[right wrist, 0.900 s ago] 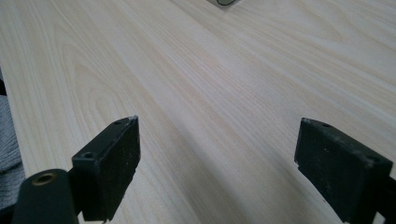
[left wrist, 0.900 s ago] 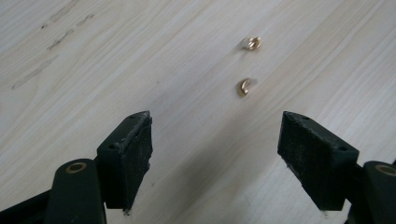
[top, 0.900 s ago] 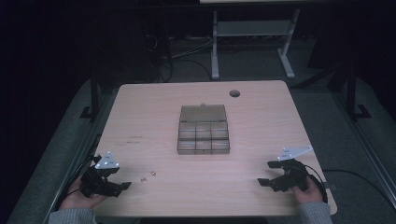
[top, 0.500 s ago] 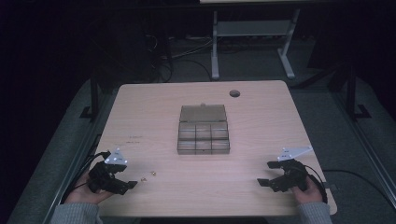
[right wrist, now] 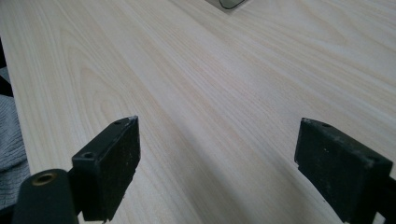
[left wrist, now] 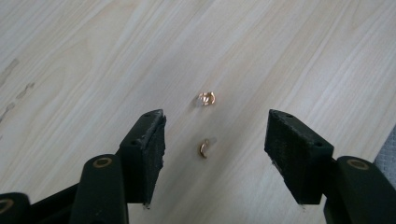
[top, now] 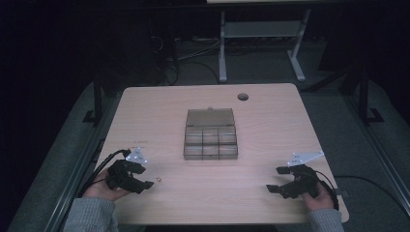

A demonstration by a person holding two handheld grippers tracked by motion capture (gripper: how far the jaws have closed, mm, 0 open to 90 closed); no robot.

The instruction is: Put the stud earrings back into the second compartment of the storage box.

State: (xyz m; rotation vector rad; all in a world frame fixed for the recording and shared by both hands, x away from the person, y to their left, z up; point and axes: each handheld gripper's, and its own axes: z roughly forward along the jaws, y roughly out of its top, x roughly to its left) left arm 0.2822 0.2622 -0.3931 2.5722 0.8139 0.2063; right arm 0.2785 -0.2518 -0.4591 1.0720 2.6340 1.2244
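Left gripper (left wrist: 215,135) jaws straddle two gold rings (left wrist: 205,123) on table (left wrist: 280,56)

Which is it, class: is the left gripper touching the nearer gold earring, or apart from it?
Apart. In the left gripper view the left gripper is open, and bare table shows on both sides of the nearer gold earring lying between the jaws.
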